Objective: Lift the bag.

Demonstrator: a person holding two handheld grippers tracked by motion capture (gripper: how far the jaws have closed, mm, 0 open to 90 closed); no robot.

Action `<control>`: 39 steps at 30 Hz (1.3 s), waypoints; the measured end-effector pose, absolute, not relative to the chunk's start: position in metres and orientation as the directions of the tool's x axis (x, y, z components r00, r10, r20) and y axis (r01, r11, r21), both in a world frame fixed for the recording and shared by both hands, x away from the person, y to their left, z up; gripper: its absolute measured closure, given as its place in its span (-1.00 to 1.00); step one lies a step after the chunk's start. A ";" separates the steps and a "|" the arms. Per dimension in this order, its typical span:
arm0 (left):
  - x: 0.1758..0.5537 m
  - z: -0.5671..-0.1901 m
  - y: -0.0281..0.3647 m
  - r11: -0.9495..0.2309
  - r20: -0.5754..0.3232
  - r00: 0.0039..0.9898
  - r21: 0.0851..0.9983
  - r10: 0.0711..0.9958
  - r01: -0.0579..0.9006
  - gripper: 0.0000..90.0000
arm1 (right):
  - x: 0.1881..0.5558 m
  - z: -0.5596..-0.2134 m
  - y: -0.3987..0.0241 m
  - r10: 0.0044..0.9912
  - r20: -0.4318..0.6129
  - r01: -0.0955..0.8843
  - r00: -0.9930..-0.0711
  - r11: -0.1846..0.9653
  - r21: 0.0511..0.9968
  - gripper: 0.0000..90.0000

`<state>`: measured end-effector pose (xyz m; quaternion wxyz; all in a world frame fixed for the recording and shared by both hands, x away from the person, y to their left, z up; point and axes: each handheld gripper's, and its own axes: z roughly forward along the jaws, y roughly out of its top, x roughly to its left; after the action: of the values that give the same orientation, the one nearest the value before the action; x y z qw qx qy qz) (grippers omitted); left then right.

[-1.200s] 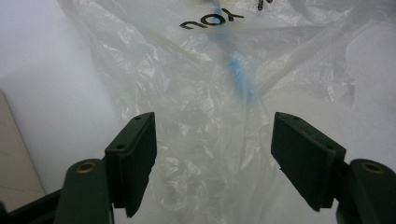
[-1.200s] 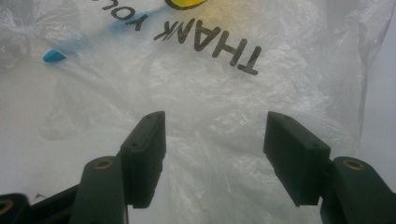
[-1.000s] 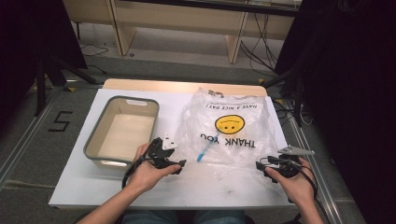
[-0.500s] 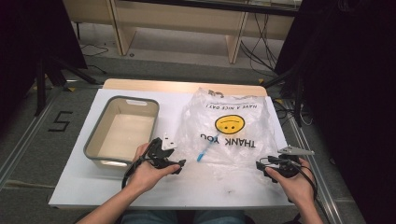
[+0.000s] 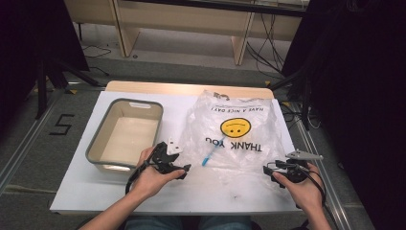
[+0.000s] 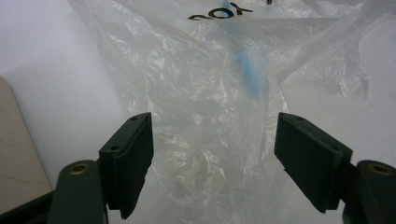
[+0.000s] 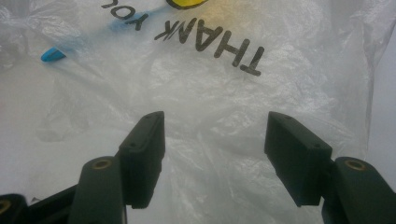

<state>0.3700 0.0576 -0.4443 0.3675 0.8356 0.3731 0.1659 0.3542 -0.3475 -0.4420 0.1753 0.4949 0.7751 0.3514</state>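
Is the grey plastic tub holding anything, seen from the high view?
No, the grey plastic tub shows just its bare pale bottom.

The clear plastic bag (image 5: 234,132) in front of me carries black print that reads upside down from my seat: "THANK YOU" in large letters below a yellow smiley face (image 5: 235,127), and "HAVE A NICE DAY!" in small letters near its far edge. On the floor (image 5: 43,143) to my left, black tape forms the number "5" (image 5: 61,124).
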 end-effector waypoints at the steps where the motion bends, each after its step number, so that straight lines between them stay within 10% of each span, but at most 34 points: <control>1: 0.370 -0.445 0.058 -0.450 0.002 0.666 0.739 0.746 0.502 -0.38 | 0.354 -0.442 -0.347 0.892 0.080 0.648 -0.445 0.259 0.716 -0.13; 39: 0.373 -0.481 0.038 -0.530 0.052 0.643 0.620 0.764 0.579 -0.35 | 0.345 -0.445 -0.376 0.924 0.051 0.703 -0.379 0.252 0.665 -0.32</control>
<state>0.3727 0.0383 -0.4807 0.2875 0.8596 0.3905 0.1608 0.3446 -0.3755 -0.4450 0.1786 0.5277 0.7708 0.3092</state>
